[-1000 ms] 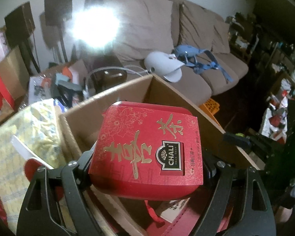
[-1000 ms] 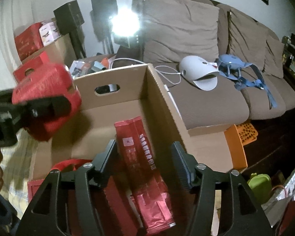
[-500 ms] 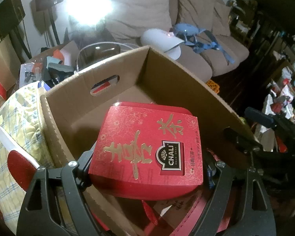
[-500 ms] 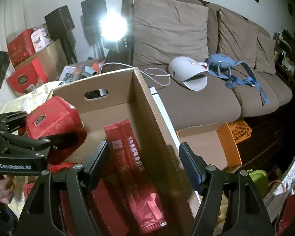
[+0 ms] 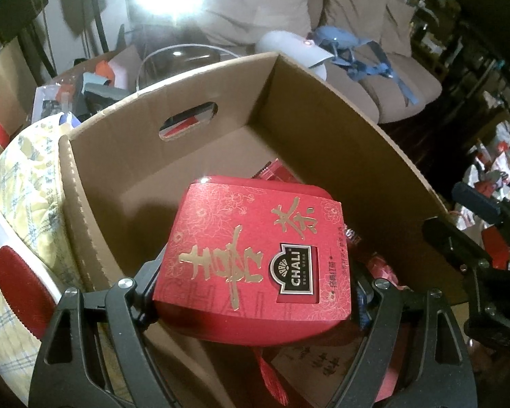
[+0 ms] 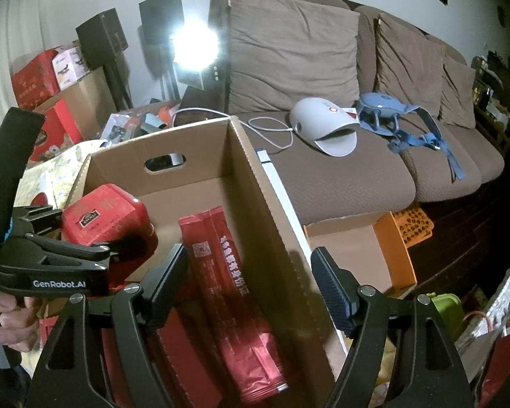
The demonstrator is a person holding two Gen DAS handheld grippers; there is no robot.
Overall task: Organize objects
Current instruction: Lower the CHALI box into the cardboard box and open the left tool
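Lower now, my left claw [image 5: 255, 302] has carried the red tin [image 5: 255, 255] down inside the cardboard box [image 5: 340, 125], clenched on its sides. My right claw [image 6: 250, 280] hangs released, empty, over the red pouch [image 6: 227, 289] lying on the box floor.

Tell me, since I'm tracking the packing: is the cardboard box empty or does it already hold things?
Not empty. The cardboard box already holds a long red packet lying on its floor.

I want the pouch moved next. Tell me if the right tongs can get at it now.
Probably yes. The right tongs are open and empty directly above the pouch in the box. The tin, held in the left tongs, sits off to the side.
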